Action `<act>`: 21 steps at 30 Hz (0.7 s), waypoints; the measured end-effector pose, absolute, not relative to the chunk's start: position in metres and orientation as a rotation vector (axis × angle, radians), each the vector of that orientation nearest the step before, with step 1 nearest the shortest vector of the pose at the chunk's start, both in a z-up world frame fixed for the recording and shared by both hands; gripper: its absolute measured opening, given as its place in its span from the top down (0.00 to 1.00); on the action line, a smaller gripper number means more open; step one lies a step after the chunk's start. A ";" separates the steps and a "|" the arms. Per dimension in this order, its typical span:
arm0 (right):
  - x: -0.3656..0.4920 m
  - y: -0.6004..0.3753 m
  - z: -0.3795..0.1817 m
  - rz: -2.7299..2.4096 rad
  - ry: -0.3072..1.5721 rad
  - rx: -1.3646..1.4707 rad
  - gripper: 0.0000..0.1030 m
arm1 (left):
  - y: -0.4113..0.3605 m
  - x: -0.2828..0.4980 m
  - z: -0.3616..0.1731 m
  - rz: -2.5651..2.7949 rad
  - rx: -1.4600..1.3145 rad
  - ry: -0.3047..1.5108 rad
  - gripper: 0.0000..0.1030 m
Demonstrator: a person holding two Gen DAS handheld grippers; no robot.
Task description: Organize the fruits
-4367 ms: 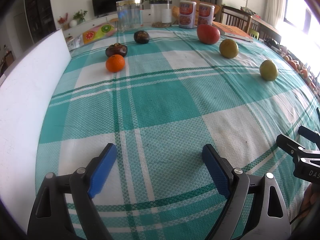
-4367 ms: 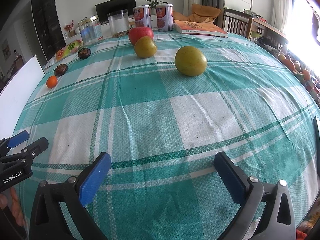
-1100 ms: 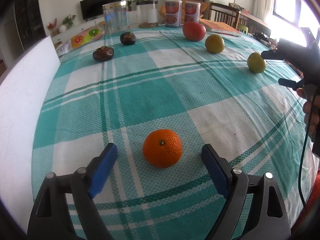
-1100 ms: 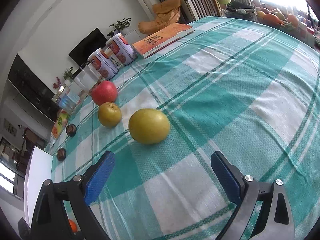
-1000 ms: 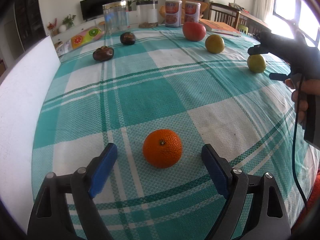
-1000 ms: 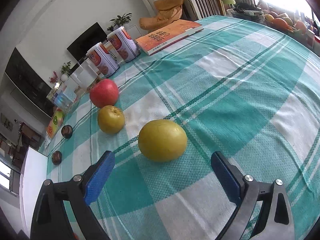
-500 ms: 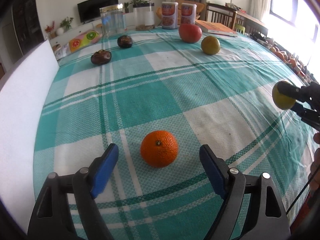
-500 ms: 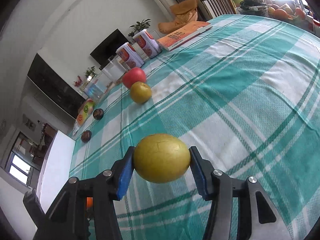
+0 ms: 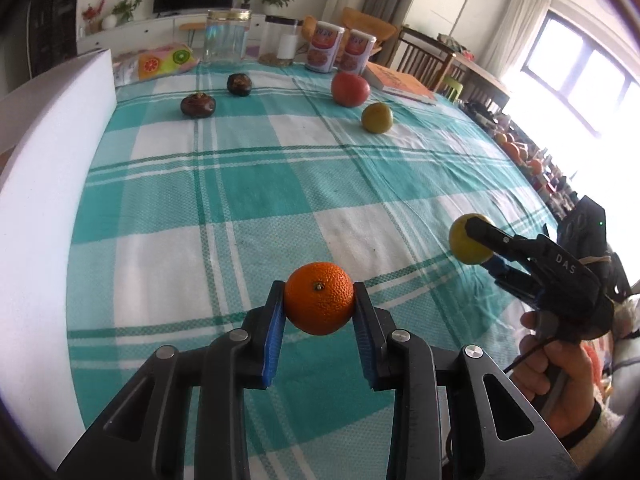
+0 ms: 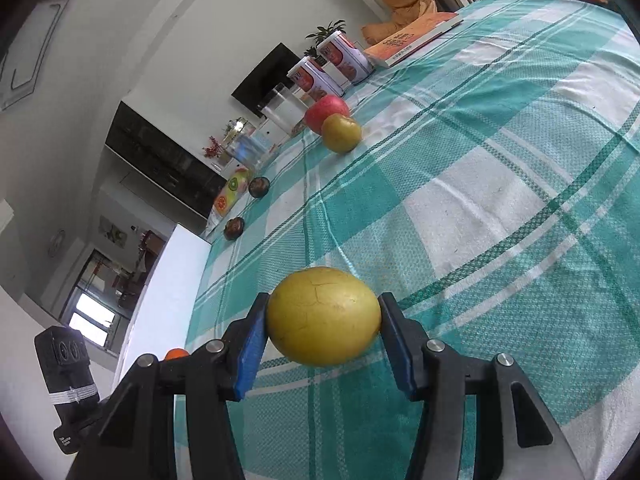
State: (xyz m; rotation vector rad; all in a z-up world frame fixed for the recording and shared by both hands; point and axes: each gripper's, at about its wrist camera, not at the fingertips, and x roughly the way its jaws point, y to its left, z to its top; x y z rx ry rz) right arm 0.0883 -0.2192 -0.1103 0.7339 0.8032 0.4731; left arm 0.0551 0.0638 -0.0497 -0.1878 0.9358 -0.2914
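1. Our left gripper [image 9: 319,309] clamps the orange [image 9: 319,303] just above the checked tablecloth [image 9: 256,184].
2. Our right gripper [image 10: 322,328] pinches the yellow pear [image 10: 323,314], lifted above the cloth.

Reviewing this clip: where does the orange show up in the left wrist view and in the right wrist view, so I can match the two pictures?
Left wrist view: the orange sits low and centre, clamped in the left tool.
Right wrist view: only a sliver of the orange shows at lower left, behind the right tool's frame.
Shared landmark: the red apple, standing beside a smaller yellow fruit at the far end of the checked tablecloth.
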 end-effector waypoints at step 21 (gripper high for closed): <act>0.058 0.067 0.007 1.117 0.914 0.416 0.48 | 0.280 -0.031 0.038 0.097 -0.435 0.735 0.68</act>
